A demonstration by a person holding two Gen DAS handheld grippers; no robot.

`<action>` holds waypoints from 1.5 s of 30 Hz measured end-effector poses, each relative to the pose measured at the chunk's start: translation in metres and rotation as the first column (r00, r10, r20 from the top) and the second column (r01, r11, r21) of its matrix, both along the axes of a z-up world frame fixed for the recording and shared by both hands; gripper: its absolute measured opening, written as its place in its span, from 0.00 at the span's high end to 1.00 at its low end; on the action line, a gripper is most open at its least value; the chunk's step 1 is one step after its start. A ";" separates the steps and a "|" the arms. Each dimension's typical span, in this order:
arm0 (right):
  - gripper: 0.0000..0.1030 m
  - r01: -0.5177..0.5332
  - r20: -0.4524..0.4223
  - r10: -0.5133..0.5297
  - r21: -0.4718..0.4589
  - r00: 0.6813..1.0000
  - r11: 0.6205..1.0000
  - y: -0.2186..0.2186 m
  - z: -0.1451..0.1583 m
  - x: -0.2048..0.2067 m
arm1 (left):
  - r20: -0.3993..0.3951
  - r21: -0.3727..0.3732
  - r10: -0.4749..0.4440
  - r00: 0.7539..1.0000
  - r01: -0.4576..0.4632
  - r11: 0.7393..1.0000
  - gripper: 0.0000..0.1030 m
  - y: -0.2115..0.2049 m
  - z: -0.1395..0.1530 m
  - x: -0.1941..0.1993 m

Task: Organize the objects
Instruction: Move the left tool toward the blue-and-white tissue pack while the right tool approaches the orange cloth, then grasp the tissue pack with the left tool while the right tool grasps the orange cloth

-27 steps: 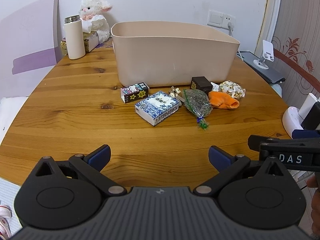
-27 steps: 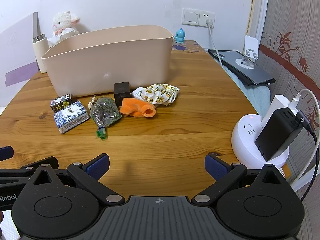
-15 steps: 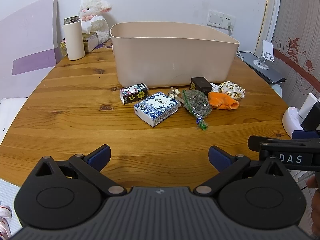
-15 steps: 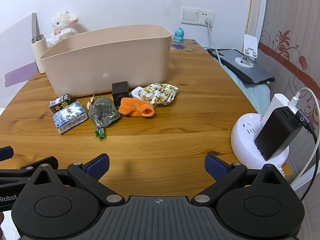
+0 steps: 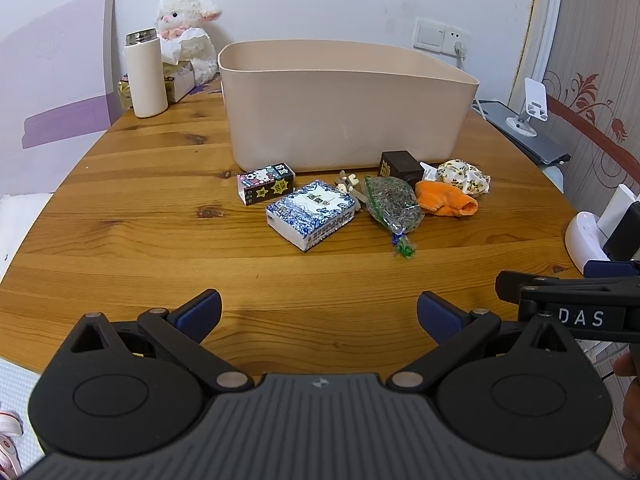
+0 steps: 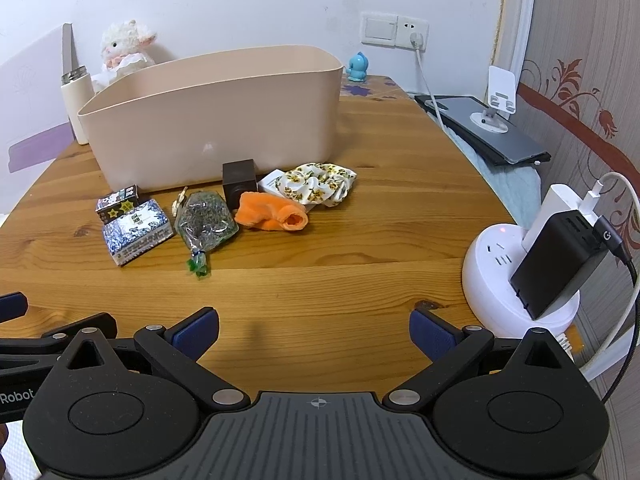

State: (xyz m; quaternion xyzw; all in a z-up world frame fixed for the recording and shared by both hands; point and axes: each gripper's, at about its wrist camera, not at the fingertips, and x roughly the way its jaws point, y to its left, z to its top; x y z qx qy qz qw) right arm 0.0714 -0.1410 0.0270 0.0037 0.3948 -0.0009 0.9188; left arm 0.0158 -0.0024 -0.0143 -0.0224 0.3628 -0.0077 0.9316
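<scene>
A beige plastic bin stands on the round wooden table. A row of small items lies in front of it: a black cartoon box, a blue-white tissue pack, a clear bag of dried herbs, a dark cube box, an orange cloth and a floral scrunchie. My left gripper and right gripper are both open and empty, held near the table's front edge, well short of the items.
A white flask, a plush lamb and a tissue box stand at the back left. A white socket hub with a black charger sits at the right edge. A laptop with a phone stand lies beyond the table.
Both grippers have drifted slightly forward and the view has shifted a little; nothing on the table has moved and both stay open.
</scene>
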 end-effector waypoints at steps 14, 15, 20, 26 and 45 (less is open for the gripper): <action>0.00 0.004 -0.020 -0.004 0.003 1.000 1.000 -0.005 -0.015 0.016 | -0.021 -0.007 0.004 1.000 -0.004 1.000 0.00 0.003 -0.011 0.012; 0.00 0.005 -0.023 -0.005 0.002 1.000 1.000 -0.006 -0.017 0.018 | -0.022 -0.006 0.009 1.000 -0.009 1.000 0.00 0.004 -0.012 0.014; 0.00 0.007 -0.036 -0.008 -0.005 0.999 1.000 -0.010 -0.028 0.031 | -0.013 0.008 0.039 0.999 -0.039 0.999 0.00 0.009 -0.018 0.029; 0.00 -0.003 -0.018 0.003 -0.034 1.000 0.999 -0.010 -0.036 0.045 | -0.018 -0.008 0.057 0.998 -0.057 0.998 0.00 0.017 -0.028 0.050; 0.00 -0.099 0.058 0.099 -0.011 0.993 0.995 -0.003 -0.048 0.094 | 0.035 0.057 -0.006 0.999 0.004 0.998 0.00 0.017 -0.046 0.099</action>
